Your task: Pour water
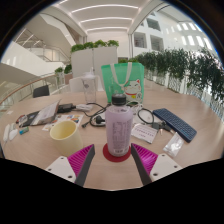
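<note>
We see the gripper (pixel 112 160) held level over the table (pixel 190 105), its fingers (pixel 80 160) spread apart. A capped bottle (pixel 119 125) of clear liquid stands upright on a red coaster (pixel 116 155) just ahead of them, untouched. A yellow cup (pixel 64 130) sits left of the bottle; its contents cannot be made out.

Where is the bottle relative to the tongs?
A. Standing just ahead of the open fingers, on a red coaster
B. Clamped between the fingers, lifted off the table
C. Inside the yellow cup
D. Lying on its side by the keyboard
A: the bottle stands upright on the red coaster, just ahead of the open tongs, neither finger touching it.
</note>
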Tool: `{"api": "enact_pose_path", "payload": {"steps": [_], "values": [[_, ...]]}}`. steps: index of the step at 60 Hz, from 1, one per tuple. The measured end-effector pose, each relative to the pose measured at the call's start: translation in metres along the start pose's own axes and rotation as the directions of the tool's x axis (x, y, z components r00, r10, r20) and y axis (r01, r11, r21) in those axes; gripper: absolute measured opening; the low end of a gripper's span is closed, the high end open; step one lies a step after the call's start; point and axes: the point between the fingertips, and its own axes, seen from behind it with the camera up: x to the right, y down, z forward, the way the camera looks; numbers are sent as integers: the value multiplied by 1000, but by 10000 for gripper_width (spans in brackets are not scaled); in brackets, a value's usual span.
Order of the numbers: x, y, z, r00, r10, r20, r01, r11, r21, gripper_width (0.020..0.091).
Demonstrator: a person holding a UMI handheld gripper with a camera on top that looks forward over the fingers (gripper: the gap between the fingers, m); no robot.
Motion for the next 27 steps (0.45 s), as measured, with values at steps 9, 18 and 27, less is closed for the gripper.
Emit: {"api": "enact_pose_path", "payload": {"steps": [9, 18, 27], "values": [[-27, -15, -93, 998, -23, -61, 26, 999, 37, 798], [-59, -29, -207, 989, -16, -147, 29, 996, 87, 785], [-109, -39, -300, 991, 71, -112, -57, 991, 120, 785]]}}
